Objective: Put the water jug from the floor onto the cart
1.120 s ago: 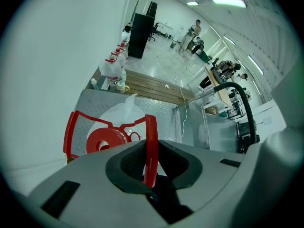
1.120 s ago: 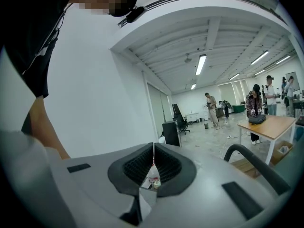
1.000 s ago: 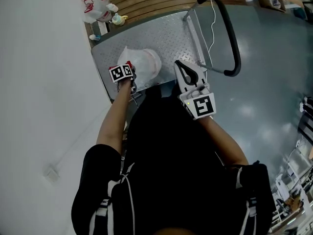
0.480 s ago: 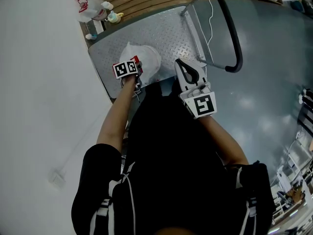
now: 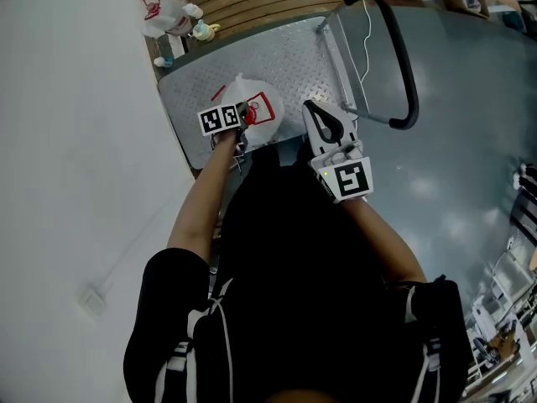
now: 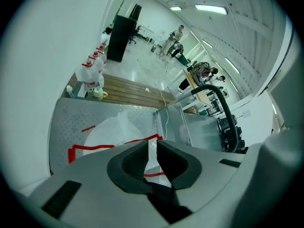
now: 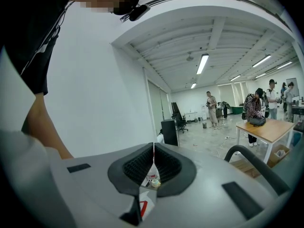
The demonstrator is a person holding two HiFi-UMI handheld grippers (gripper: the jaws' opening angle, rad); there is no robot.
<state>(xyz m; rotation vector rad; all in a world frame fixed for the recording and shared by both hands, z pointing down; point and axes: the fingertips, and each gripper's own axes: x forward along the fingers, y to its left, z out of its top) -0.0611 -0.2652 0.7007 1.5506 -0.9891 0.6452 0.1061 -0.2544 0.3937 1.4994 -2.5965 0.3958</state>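
The translucent white plastic water jug (image 5: 262,106) sits on the grey checker-plate steel cart (image 5: 277,57), at its near edge. The left tongs (image 5: 246,117) appear clamped on its top. The right tongs (image 5: 312,112) are together and empty. Push the jug farther onto the deck before releasing.

- L gripper (image 5: 241,124) has moved further in over the cart (image 5: 285,57) deck; its marker cube now sits over the water jug (image 5: 242,91) (before, it was at the jug's near-left edge).
- Jug has turned w/ it: a red-edged label (image 5: 263,107) now faces up, just right of the cube. Earlier pics showed only a plain white top.
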